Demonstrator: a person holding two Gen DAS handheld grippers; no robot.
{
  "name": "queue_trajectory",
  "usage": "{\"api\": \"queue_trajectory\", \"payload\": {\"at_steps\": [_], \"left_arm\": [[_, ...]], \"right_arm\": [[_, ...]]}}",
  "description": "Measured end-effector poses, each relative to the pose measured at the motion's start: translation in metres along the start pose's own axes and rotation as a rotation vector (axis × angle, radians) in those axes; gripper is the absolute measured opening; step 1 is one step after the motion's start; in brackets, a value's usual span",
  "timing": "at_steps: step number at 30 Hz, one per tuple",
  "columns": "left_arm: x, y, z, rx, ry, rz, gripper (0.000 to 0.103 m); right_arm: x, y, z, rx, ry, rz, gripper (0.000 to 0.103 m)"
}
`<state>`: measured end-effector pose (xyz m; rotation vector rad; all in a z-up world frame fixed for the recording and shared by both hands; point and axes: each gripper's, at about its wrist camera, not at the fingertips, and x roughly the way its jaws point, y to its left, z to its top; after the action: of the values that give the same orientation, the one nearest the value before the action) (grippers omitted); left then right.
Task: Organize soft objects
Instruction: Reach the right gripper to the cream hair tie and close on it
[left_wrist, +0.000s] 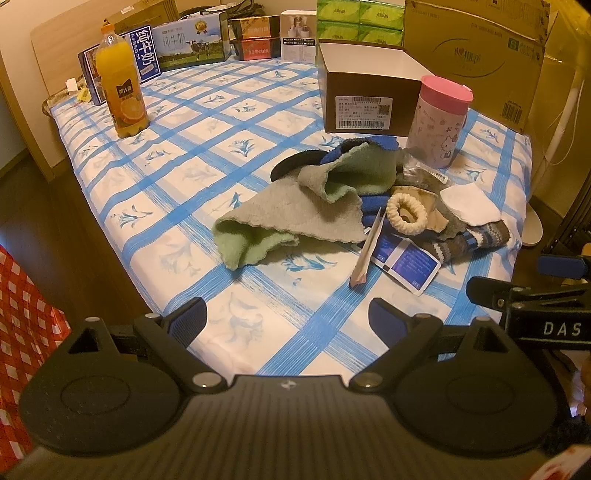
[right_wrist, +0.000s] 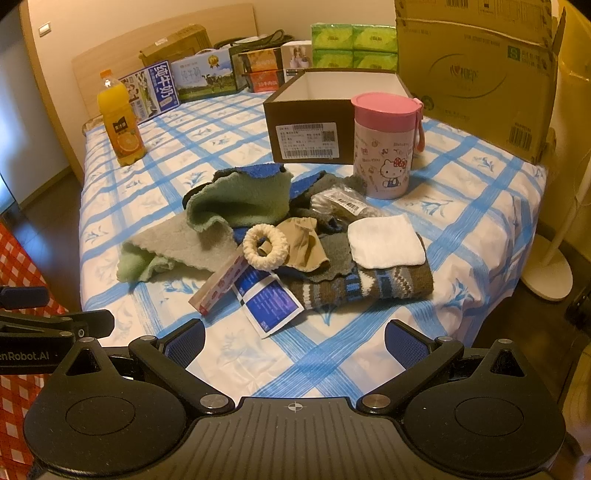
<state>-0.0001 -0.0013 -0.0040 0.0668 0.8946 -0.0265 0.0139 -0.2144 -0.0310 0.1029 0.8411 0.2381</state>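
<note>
Soft things sit heaped mid-bed: a green cloth (right_wrist: 236, 203), a knitted sock (right_wrist: 354, 286), a white pad (right_wrist: 386, 240) on top of it, and a cream hair ring (right_wrist: 266, 243). We hold both grippers back at the near edge, the left gripper (left_wrist: 288, 321) and the right gripper (right_wrist: 295, 341) each spread wide with nothing between the fingers. From the right, the sock lies straight ahead, its long axis running across us; the right looks the nearer. From the left, the cloth lies ahead. Paper packets (right_wrist: 271, 306) lie in front of the pile, likely in the way. Behind it an open box (right_wrist: 308, 138) waits, with a pink cup (right_wrist: 384, 147) just beside it.
</note>
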Motion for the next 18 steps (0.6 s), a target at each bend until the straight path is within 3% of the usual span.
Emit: {"api": "queue_trajectory", "payload": {"at_steps": [7, 18], "left_arm": [[0.016, 0.003, -0.005, -0.016, 0.009, -0.02, 0.092], [0.028, 0.012, 0.0, -0.029, -0.02, -0.032, 0.085]], "right_arm": [[-0.001, -0.001, 0.003, 0.005, -0.011, 0.003, 0.103], [0.007, -0.03, 0.01, 0.057, -0.103, 0.007, 0.103]]}}
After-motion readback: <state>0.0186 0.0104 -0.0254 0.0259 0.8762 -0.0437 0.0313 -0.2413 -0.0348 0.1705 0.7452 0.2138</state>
